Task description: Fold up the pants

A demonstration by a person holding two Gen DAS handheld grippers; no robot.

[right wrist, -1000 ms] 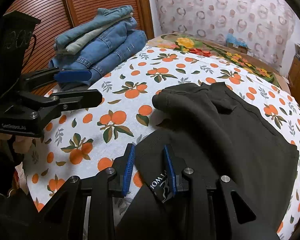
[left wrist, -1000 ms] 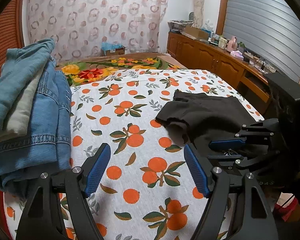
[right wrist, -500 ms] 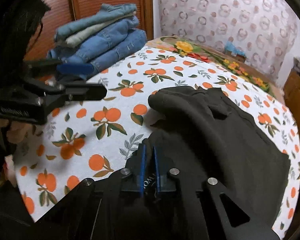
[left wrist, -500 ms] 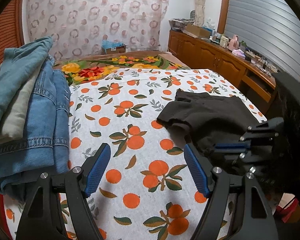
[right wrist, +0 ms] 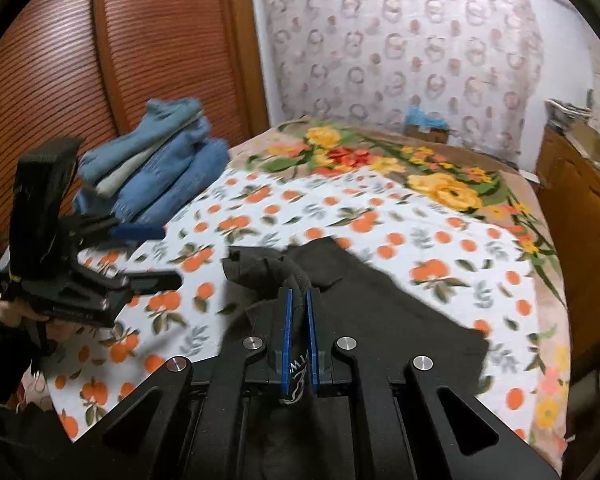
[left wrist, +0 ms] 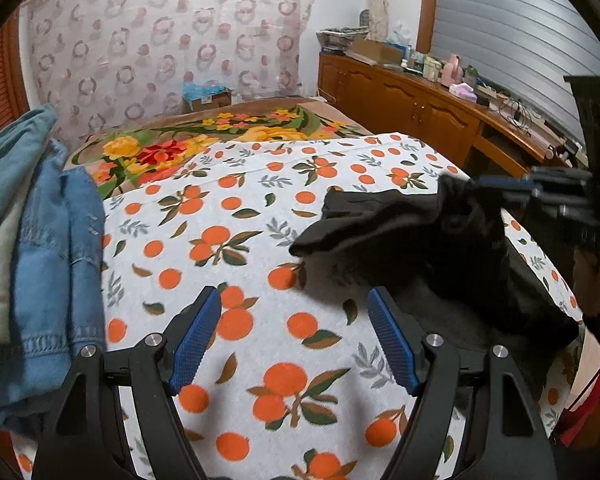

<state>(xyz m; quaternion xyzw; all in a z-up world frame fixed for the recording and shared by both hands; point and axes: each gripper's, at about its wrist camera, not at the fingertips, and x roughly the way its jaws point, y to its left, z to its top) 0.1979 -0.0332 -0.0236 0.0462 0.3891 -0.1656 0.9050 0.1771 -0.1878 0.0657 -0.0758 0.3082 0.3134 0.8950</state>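
Now my right gripper [right wrist: 299, 308] clamps a bunched edge of the black pants [right wrist: 380, 304] lying on the orange-print bedsheet [left wrist: 228, 240]; my left gripper [left wrist: 294, 332] hangs spread wide, grasping nothing.

Matt black cloth pants [right wrist: 380, 304] are lying on a soft printed cotton bedsheet [left wrist: 260, 216], ribbed blue rubber fingers [right wrist: 287, 332] are pinching them, beside glossy varnished wooden cabinets [left wrist: 412, 108].
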